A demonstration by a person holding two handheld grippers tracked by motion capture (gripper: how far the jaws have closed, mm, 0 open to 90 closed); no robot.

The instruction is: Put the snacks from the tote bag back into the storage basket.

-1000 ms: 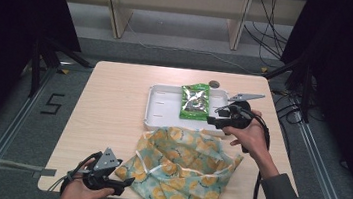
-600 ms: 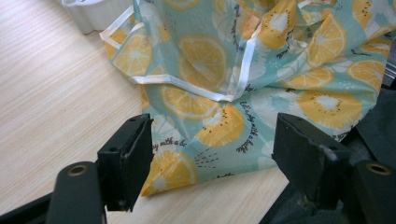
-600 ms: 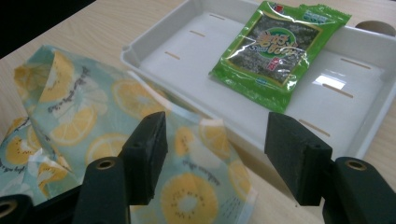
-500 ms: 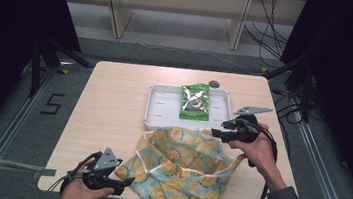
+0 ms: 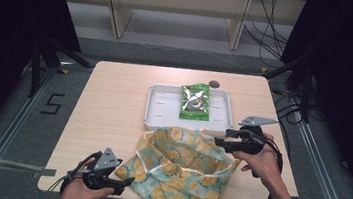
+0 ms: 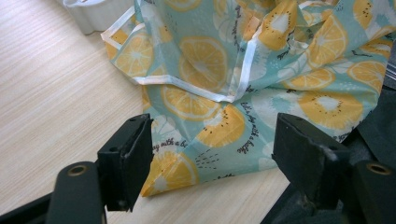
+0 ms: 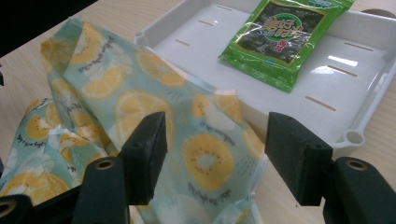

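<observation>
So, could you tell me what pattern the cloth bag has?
The cloth bag has orange citrus slices on pale teal, clearest in the left gripper view.

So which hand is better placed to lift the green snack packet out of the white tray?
Right. The right gripper is open beside the white plastic tray holding the green snack packet; the left gripper sits at the near table edge.

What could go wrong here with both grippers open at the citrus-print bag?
1. The right gripper faces a raised fold of the citrus-print fabric bag; it may pinch one layer only, leaving the mouth shut.
2. The bag's edge lies against the white plastic tray holding the green snack packet; lifting could drag it.
</observation>
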